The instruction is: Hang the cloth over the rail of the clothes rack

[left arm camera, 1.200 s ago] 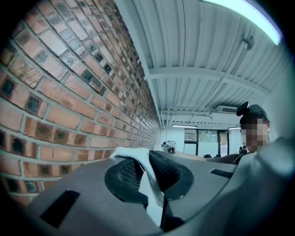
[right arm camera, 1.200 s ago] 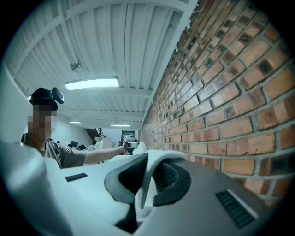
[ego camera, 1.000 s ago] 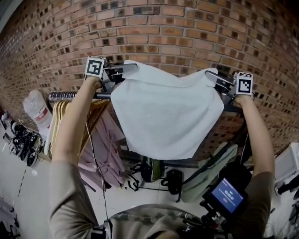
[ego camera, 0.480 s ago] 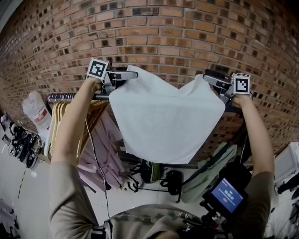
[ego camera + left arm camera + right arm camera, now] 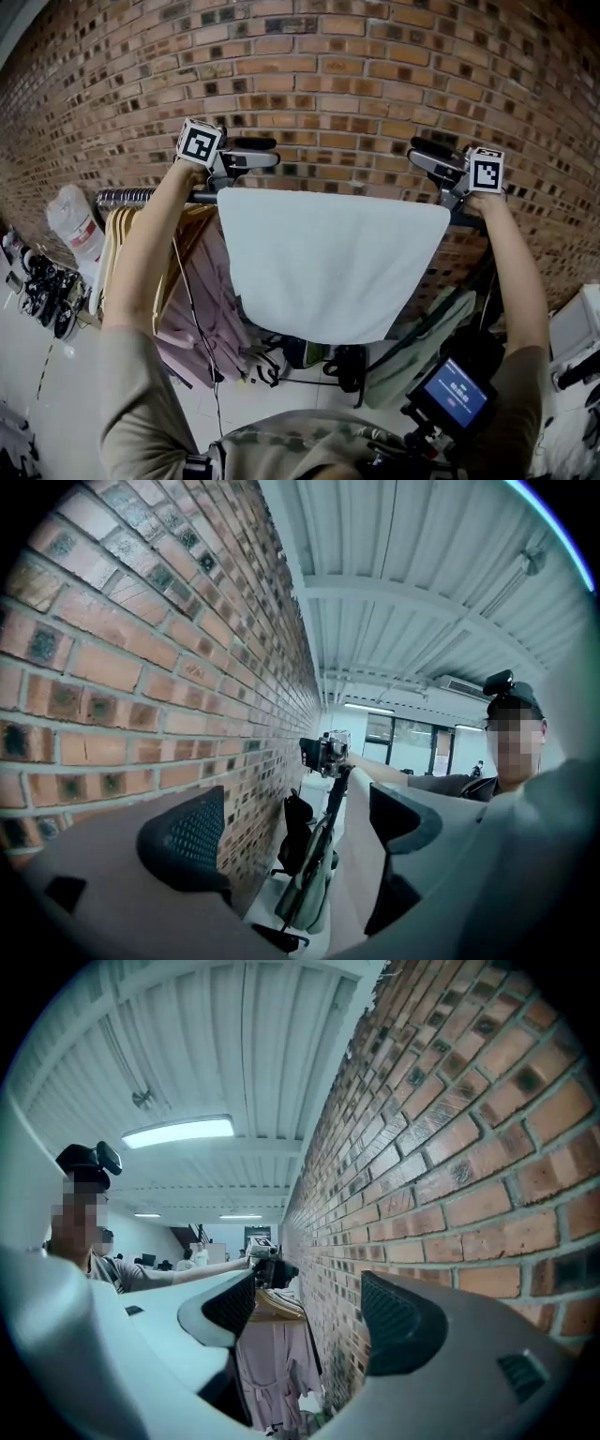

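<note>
Brick wall (image 5: 375,56) filled the whole background. In front of it the white cloth (image 5: 328,262) lay draped over the rail (image 5: 122,194) of the clothes rack, its top edge flat along the bar and the rest hanging straight down between the person's arms. Left of it, pink garments (image 5: 202,300) hung on wooden hangers (image 5: 122,234) from the same rail. Up top, the left gripper (image 5: 262,152) hovered just above the cloth's left corner, jaws spreading, nothing between them. The right gripper (image 5: 419,153) sat above the right corner, jaws likewise widening and holding nothing.
</note>
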`<move>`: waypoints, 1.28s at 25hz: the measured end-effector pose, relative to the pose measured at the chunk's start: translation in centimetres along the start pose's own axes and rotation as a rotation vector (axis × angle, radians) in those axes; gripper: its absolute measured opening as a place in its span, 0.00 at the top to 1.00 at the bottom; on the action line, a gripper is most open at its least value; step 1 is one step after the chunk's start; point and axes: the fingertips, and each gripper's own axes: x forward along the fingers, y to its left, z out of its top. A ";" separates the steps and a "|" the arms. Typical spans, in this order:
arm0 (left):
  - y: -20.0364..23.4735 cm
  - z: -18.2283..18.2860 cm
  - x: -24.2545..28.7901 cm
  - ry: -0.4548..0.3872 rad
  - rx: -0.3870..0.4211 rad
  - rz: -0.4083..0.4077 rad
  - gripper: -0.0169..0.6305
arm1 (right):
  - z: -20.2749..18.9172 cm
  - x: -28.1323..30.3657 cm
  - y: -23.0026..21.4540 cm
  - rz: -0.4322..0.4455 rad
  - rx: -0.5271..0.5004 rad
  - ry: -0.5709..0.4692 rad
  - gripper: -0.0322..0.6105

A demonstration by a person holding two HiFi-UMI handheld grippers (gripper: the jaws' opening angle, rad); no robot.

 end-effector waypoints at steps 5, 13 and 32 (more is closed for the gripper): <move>1.1 1.0 -1.2 -0.073 0.002 0.058 0.22 | 1.3 0.2 0.9 -0.006 -0.061 -0.029 0.43; -0.5 6.5 -3.6 -0.259 0.225 0.176 0.97 | 4.4 -1.3 1.9 -0.018 -0.205 -0.100 0.92; -15.6 7.9 -6.5 -0.332 0.352 0.008 0.97 | 2.5 -2.2 18.2 0.121 -0.154 -0.061 0.94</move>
